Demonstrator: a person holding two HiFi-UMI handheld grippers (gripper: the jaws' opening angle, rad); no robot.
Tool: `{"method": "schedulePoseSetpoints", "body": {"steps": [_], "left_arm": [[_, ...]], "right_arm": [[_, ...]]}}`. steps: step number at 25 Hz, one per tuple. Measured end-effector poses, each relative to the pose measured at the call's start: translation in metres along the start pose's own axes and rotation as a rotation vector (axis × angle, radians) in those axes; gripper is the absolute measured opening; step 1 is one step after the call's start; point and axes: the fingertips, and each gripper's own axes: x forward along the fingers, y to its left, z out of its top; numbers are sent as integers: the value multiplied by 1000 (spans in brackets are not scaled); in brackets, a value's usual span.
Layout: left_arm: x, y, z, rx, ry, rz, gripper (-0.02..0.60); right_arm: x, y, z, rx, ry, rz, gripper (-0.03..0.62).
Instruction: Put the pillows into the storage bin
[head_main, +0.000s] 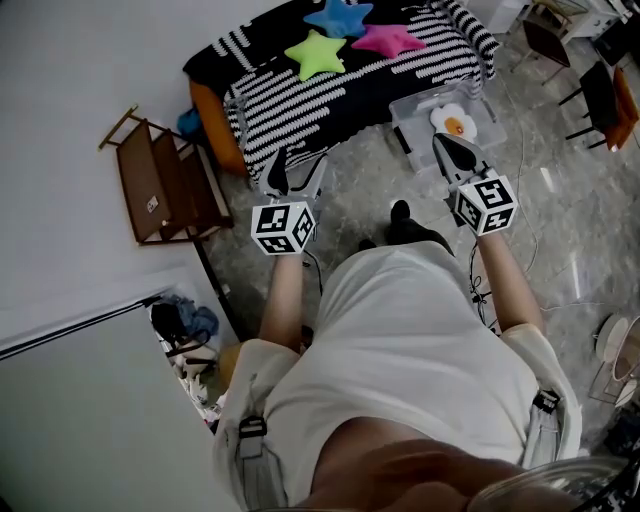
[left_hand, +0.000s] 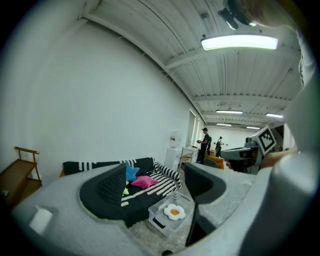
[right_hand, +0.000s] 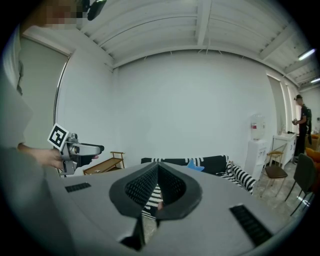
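Note:
Three star pillows lie on the striped sofa (head_main: 350, 85): blue (head_main: 342, 15), green (head_main: 315, 52) and pink (head_main: 388, 40). On the floor in front of it stands a clear storage bin (head_main: 415, 108) holding a fried-egg pillow (head_main: 458, 124). My left gripper (head_main: 295, 172) hangs open short of the sofa's front edge with nothing between its jaws; its own view shows the pink pillow (left_hand: 144, 181) and the bin (left_hand: 161, 223) ahead. My right gripper (head_main: 455, 155) hovers at the bin's near side, its jaws closed tip to tip and empty (right_hand: 158, 167).
A brown wooden rack (head_main: 160, 180) stands against the wall at the left. Chairs (head_main: 600, 90) and desks fill the back right, with a water dispenser (left_hand: 173, 145) past the sofa's end. Two people (left_hand: 205, 145) stand far off. Cables trail over the stone floor (head_main: 560, 230).

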Motion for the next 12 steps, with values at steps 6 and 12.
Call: {"method": "schedulePoseSetpoints", "body": {"steps": [6, 12], "left_arm": [[23, 11, -1, -6, 13, 7, 354], [66, 31, 0, -23, 33, 22, 356]], "right_arm": [[25, -15, -2, 9, 14, 14, 0], [70, -41, 3, 17, 29, 35, 0]]}}
